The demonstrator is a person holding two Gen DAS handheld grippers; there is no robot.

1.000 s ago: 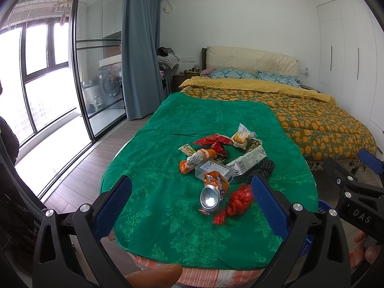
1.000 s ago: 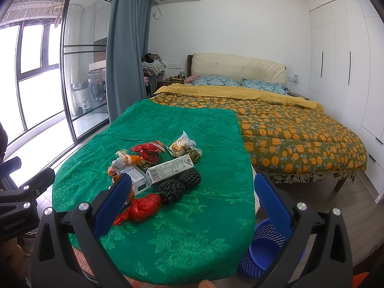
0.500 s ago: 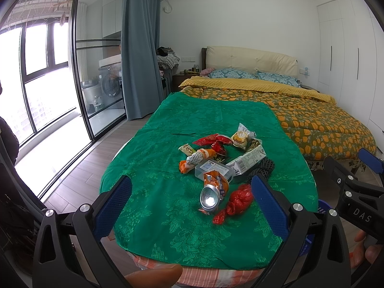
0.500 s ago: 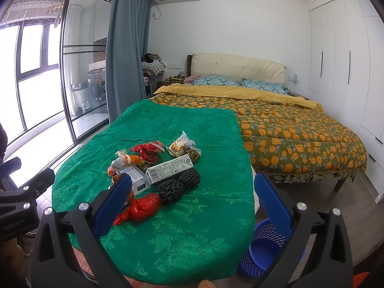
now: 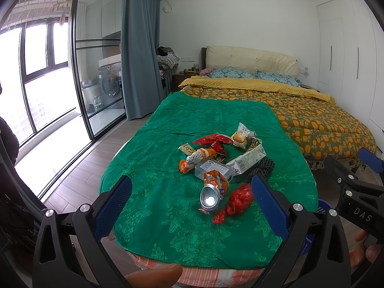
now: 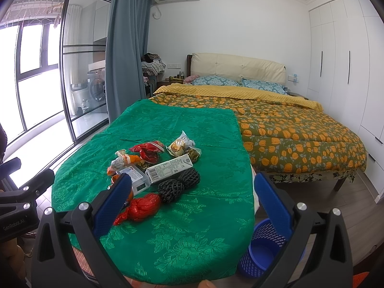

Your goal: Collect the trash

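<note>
You hold both the left gripper (image 5: pixel 192 200) and right gripper (image 6: pixel 192 202) with fingers spread wide and empty. The trash (image 5: pixel 217 163) lies heaped on the green-covered surface (image 5: pixel 168 148), with the blue basket (image 6: pixel 266 252) on the floor just beside it.

Trash pile (image 5: pixel 220 165) clustered mid green cloth; crushed can (image 5: pixel 212 190) on side; blue basket (image 6: pixel 266 249) on floor.

Green cloth (image 5: pixel 168 144) covers table, bearing trash (image 5: pixel 216 165)
</note>
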